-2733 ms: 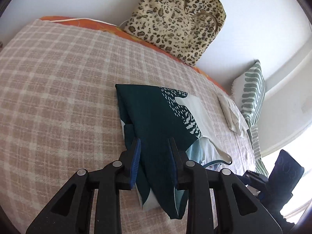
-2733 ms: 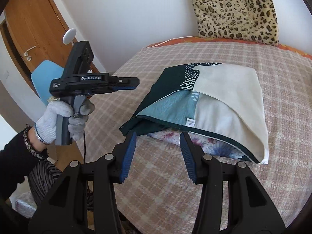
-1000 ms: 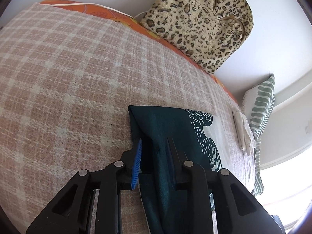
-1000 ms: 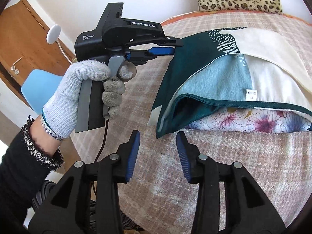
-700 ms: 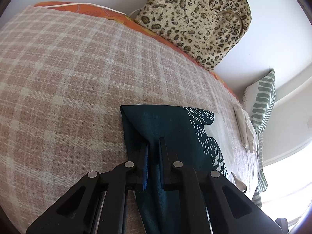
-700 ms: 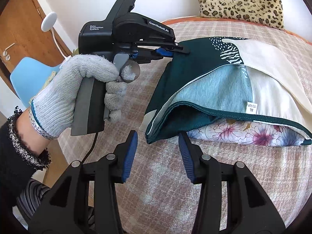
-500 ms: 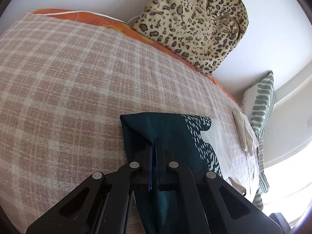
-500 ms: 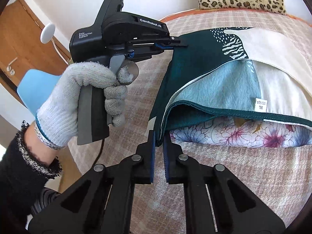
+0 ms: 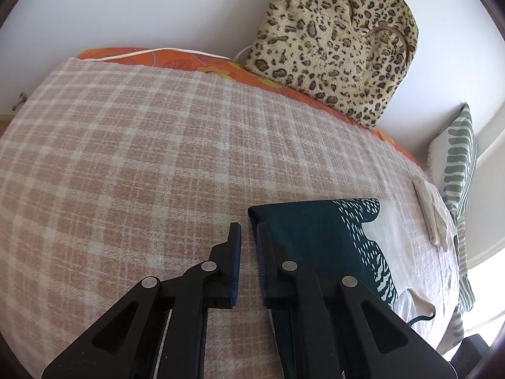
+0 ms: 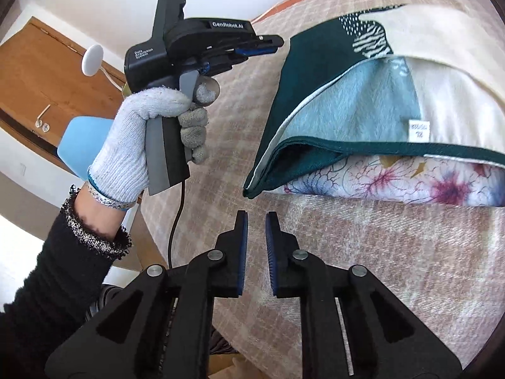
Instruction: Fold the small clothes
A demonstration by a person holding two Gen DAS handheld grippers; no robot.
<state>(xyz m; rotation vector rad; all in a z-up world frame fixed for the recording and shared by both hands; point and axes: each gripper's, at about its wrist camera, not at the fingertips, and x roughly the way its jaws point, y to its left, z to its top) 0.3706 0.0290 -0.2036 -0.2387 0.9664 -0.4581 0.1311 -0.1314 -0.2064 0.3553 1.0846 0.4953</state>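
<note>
both released since half a second ago: left gripper [image 9: 248,225] parted a little and slid off the dark green corner, right gripper [image 10: 256,215] parted a little and pulled back from the near corner. nothing clamped in either now.

folded garment [image 9: 318,237] flat on the checked bedspread [image 9: 132,158], just to the right of the left tool's tips; right pad [image 9: 260,252] close along the green folded edge, touching or not cannot tell; left pad over bare bedspread.

seen from the right wrist: garment [image 10: 372,101] ahead and to the right, near corner pointing at the tool, apart from the tips by a strip of bedspread. layers showing at the open edge: green outer, pale blue lining, white label, floral fabric underneath. left tool gripped by a gloved left hand [image 10: 151,139], tips just beside the garment's far green corner.

beyond: leopard-print bag [image 9: 334,50] against the wall, striped pillow [image 9: 454,170], small folded white cloth [image 9: 432,218] near it.
</note>
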